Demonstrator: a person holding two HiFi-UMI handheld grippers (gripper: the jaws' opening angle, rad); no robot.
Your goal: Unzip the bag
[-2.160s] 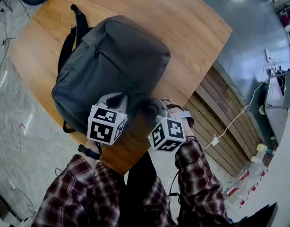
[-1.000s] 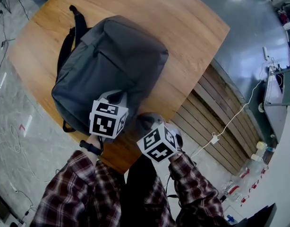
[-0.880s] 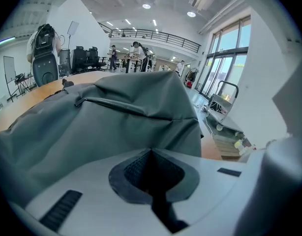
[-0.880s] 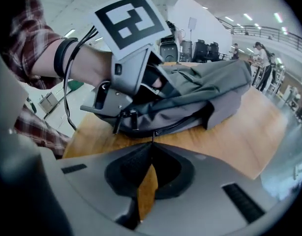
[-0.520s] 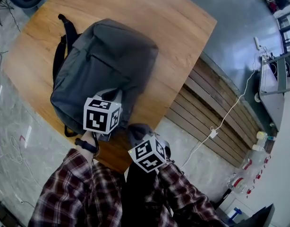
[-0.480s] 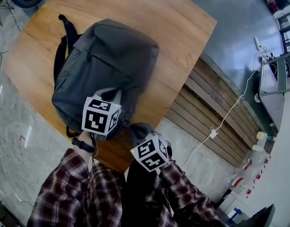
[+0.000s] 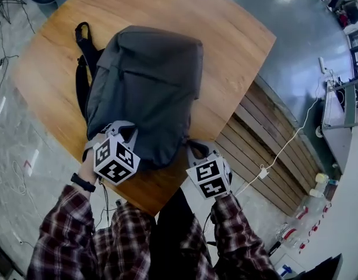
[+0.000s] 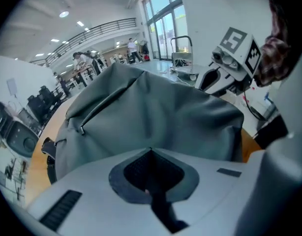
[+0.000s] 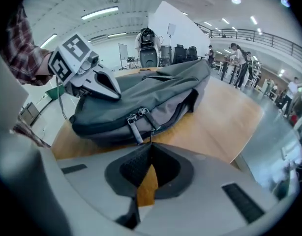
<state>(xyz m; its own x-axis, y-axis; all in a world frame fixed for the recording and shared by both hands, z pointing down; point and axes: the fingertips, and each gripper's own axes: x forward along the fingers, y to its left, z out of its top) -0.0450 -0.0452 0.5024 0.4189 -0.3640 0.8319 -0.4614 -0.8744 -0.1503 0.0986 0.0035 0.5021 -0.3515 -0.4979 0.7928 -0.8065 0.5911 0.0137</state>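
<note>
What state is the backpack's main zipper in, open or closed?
Closed, as far as shown: in the right gripper view the two zipper pulls sit together on the backpack, and no interior shows.

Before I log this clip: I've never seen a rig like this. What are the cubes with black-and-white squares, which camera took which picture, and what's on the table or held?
No robot arm here: a person in a plaid shirt holds a two-jaw gripper in each hand, and the marker cubes are parts of those grippers. One picture comes from a camera on the person's head, looking down; the other two from cameras riding on each gripper, looking along its jaws. On the round wooden table lies a dark grey fabric backpack. The left gripper has its jaws together, tips against the bag's fabric; whether they pinch it I cannot tell. The right gripper is also shut, holding nothing, just short of the two metal zipper pulls.
</note>
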